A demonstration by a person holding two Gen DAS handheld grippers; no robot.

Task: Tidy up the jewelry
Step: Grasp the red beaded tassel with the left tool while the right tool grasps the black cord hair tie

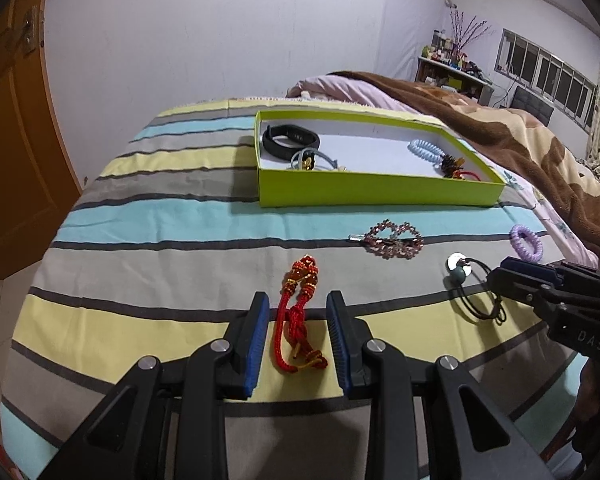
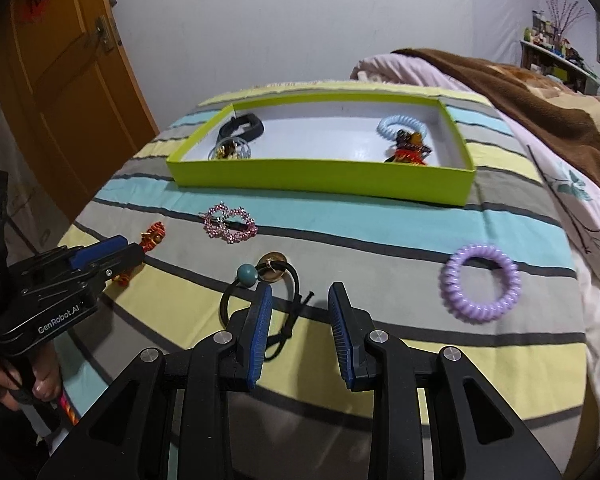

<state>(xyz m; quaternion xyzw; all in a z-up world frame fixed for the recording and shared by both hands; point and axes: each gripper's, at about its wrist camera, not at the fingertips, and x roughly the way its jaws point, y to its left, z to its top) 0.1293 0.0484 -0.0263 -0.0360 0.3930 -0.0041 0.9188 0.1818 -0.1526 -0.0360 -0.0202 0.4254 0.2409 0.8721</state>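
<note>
1. Lime-green cardboard forms the box (image 1: 364, 190) at the far side of the striped bedspread (image 1: 148, 216), and it already holds part of the collection: a black band (image 1: 290, 138), a small gold-and-grey piece (image 1: 306, 160), a pale blue spiral tie (image 1: 426, 151) and a red-and-dark tassel item (image 2: 408, 148)
2. Four pieces lie loose on the cloth in front of the box: a red knotted cord (image 1: 300, 312), a pink beaded clip (image 2: 230, 224), a black elastic tie with a teal bead (image 2: 260, 296) and a purple spiral tie (image 2: 480, 284)
3. By that count the sorting looks roughly half done, with four items boxed and four left out
4. Left gripper (image 1: 298, 340) hovers low with its blue-padded fingers apart on either side of the red knotted cord, which lies between them; they are not closed on it
5. Right gripper (image 2: 300, 328) also has its fingers spread, its left finger over the black elastic tie's loop and the knotted tail between the two; nothing is held
6. Judging by these poses, each gripper is lined up for a pick, the cord and the elastic tie being the likely next pieces to go in the box, while the clip and purple tie wait, well apart from either gripper
</note>
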